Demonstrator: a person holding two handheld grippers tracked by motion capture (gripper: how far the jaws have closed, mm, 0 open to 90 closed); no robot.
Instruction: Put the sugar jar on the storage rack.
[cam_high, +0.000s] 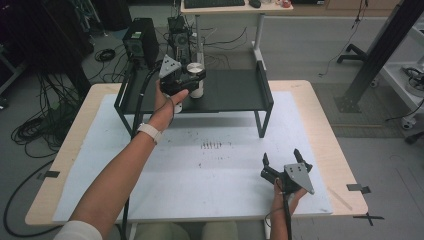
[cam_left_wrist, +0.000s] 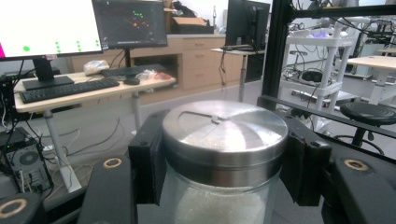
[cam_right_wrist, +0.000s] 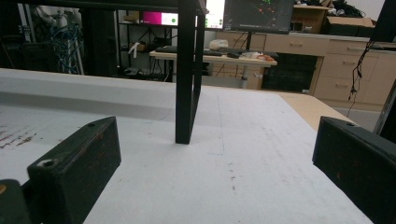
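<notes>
Left forearm (cam_high: 125, 165) outstretched toward jar (cam_left_wrist: 224, 154)

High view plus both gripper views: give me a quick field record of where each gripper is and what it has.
left gripper: on the black shelf, jaws closed around the jar
jar: glass, metal lid, white grains inside, upright
right gripper: low over the white mat, jaws wide apart, holding nothing
ahead of right gripper: shelf leg standing on the mat
table: light wood under the mat
</notes>
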